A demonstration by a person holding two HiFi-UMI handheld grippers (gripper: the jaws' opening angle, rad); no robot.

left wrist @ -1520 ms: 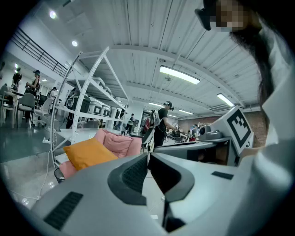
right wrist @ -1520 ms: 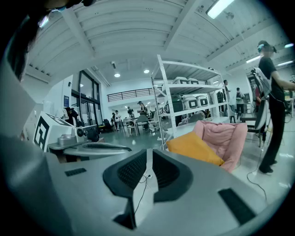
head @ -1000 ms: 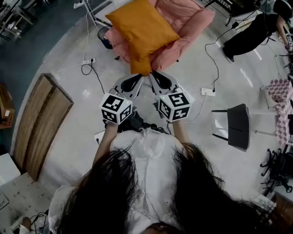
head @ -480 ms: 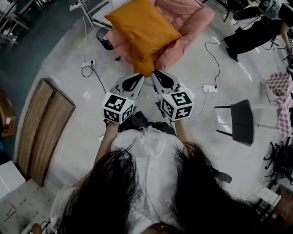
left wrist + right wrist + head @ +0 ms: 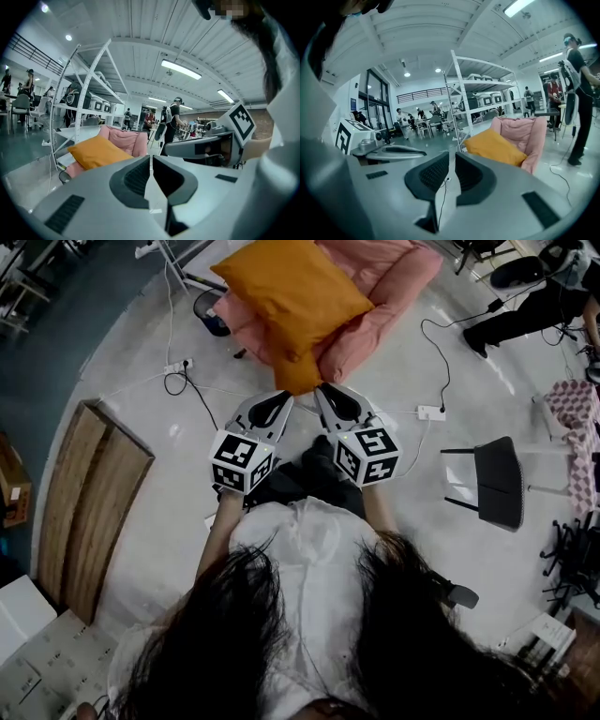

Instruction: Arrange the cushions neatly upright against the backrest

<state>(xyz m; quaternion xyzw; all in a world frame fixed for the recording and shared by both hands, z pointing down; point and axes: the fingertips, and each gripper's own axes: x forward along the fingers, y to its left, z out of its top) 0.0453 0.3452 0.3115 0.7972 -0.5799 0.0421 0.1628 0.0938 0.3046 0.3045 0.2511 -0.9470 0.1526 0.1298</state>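
The person is holding both grippers out front, side by side. The left gripper and right gripper are both sitting with jaws pressed together, nothing in them. The orange cushion is lying slanted across the pink armchair, ahead of the grippers and not touching them.

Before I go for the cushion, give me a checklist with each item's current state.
1. Left hand-held gripper empty: ok, jaws shut on nothing.
2. Right hand-held gripper empty: ok, also shut.
3. Jaws open for a grasp: not ok.
4. Orange cushion upright against the backrest: not ok, it lies slanted across the pink armchair.
5. Floor ahead free: not ok, a cable trails beside the armchair.
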